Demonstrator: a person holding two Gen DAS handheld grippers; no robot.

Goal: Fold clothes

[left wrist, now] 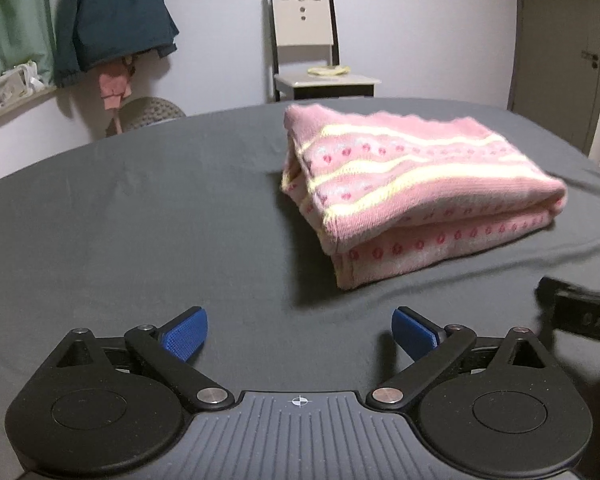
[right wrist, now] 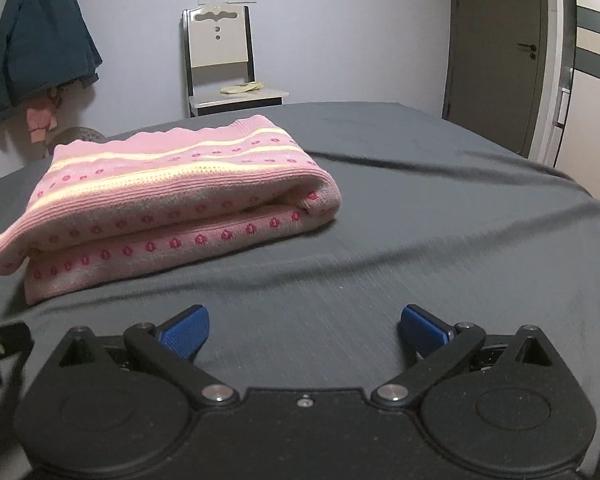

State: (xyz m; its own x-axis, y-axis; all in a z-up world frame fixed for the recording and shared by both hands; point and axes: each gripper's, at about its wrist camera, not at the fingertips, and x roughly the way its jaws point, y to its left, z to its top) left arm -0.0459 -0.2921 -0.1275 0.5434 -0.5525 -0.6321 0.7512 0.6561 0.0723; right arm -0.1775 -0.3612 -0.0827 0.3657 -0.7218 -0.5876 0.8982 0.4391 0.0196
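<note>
A pink knitted sweater (left wrist: 412, 188), folded, is shown lying on the grey sheet (left wrist: 140, 216). The left gripper (left wrist: 300, 332) and right gripper (right wrist: 304, 330) are held spread and empty, near it. Soft, limp, light knit is judged best pinched at the 2 near corners.

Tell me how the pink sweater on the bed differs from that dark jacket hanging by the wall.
The pink sweater lies folded in flat layers on the grey bed; the dark teal jacket hangs unfolded from above. The sweater is a knit with pale yellow stripes and small red flowers; the jacket is plain and smooth. The sweater sits near both open grippers; the jacket is far behind. Both are clothes.
</note>
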